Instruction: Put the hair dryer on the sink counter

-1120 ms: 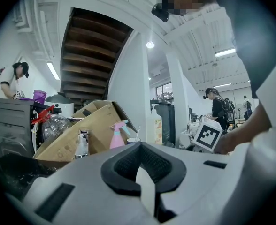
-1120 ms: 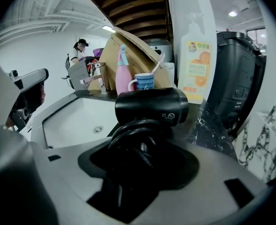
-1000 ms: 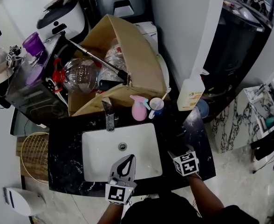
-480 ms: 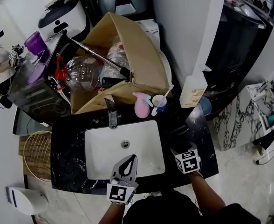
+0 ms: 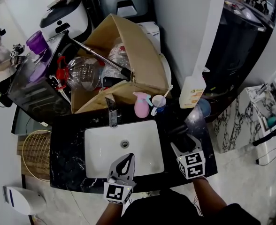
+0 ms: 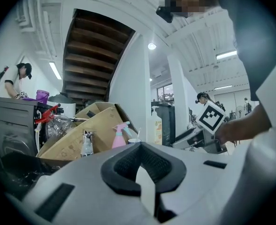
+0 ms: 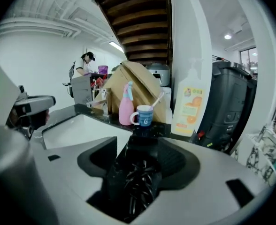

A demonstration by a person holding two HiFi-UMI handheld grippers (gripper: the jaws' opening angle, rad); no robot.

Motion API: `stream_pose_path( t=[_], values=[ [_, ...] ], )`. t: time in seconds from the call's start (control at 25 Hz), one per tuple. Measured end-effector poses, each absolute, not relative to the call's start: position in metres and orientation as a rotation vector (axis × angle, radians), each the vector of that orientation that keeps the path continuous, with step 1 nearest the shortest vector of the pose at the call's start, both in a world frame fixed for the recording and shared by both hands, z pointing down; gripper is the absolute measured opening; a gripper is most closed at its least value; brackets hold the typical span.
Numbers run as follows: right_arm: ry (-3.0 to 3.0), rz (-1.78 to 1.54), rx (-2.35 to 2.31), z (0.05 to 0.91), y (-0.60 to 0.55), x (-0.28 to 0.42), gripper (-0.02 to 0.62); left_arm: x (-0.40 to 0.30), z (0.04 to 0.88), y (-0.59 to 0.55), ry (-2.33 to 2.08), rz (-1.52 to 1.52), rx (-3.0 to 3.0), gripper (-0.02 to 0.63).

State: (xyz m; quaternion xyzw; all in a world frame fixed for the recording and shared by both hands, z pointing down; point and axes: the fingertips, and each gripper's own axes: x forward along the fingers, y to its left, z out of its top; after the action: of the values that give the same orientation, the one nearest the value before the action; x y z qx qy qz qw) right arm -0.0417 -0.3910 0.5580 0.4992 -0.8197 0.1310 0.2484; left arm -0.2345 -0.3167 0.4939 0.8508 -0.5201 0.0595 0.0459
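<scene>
Right tool [image 7: 137, 146] clamped on hair dryer [image 7: 135, 186], left tool [image 6: 142, 165] closed

Foreground: our left tool [image 6: 143, 156], jaws together, nothing between them.

Beyond it, left to right:
- a dark cabinet [image 6: 11, 130], with a purple container [image 6: 42, 96] showing above it
- a clear bottle [image 6: 58, 124] with red fittings
- an open cardboard box [image 6: 88, 125]
- a tap [image 6: 87, 144]
- a pink spray bottle [image 6: 118, 136]
- a cup [image 6: 134, 141] just beside the spray bottle
- a tall pump bottle [image 6: 154, 124]

Right: our right tool [image 6: 182, 141] with its marker cube [image 6: 210, 117], held in our hand [image 6: 234, 129].

Far left: a person [image 6: 17, 81] in a cap.
</scene>
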Motion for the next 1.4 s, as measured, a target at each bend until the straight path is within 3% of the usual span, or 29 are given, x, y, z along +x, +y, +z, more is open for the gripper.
stream_pose_path(
  t=[0.32, 0.88, 1.4],
  values=[
    [-2.378, 0.118, 1.426, 0.486, -0.386, -0.064, 0.240, -0.238, 0.476, -0.311, -1.616, 0.141, 2.616, 0.000],
    [-2.490, -0.131, 1.546, 0.438, -0.358, -0.076, 0.001, -0.245, 0.458, -0.316, -1.693, 0.088, 2.589, 0.000],
    [-2.556, -0.228, 1.531, 0.414, -0.356, -0.084, -0.002, -0.242, 0.438, -0.318, -1.714, 0.025, 2.622, 0.000]
  ],
)
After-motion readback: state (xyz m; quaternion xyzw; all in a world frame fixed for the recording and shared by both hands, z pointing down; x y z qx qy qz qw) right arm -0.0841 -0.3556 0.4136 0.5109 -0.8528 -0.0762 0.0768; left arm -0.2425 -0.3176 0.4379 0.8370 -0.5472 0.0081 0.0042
